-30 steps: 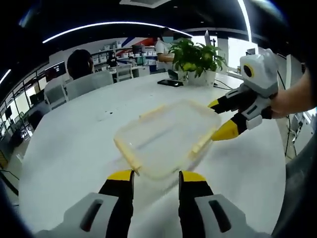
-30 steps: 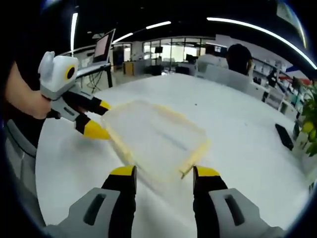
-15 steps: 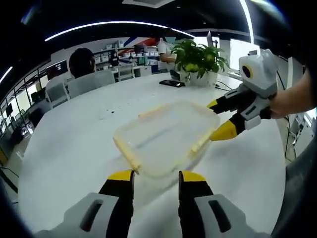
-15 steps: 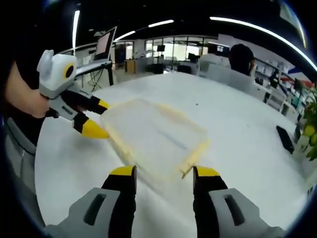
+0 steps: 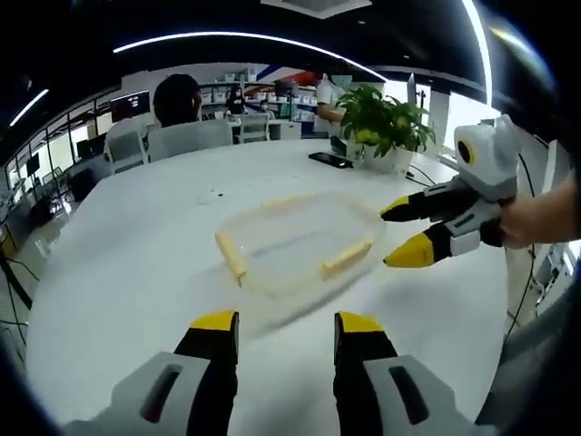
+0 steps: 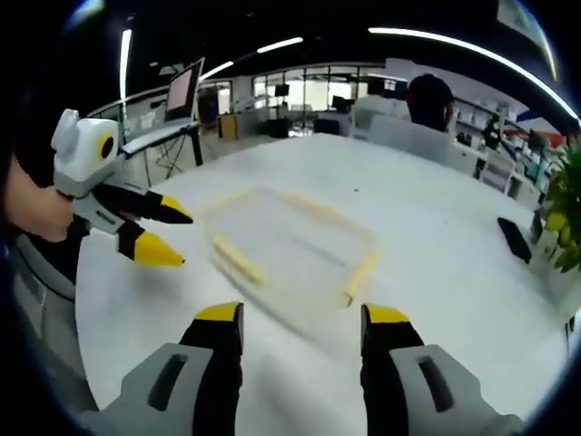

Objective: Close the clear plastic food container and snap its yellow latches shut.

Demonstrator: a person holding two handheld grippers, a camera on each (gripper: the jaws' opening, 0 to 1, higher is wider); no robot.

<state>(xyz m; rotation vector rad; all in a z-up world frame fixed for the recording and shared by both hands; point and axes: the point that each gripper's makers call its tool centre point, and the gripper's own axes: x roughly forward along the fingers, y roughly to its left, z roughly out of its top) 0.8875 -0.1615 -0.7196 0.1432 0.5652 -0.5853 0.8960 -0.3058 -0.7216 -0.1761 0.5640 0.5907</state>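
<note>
White table (image 5: pixel 118 272) bears clear container (image 5: pixel 295 241), 2 grippers' jaws parted.

You have a white round table (image 5: pixel 127 272) before you, a potted plant (image 5: pixel 386 123) and dark phone (image 5: pixel 329 160) at its far edge, a seated person (image 5: pixel 177 100) beyond.

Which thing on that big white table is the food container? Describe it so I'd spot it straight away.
Look at the middle of the round white table. The clear plastic food container lies flat there, ahead of both open claws. Pale yellow latches along its edges set it apart from the dark phone and potted plant farther back.
</note>
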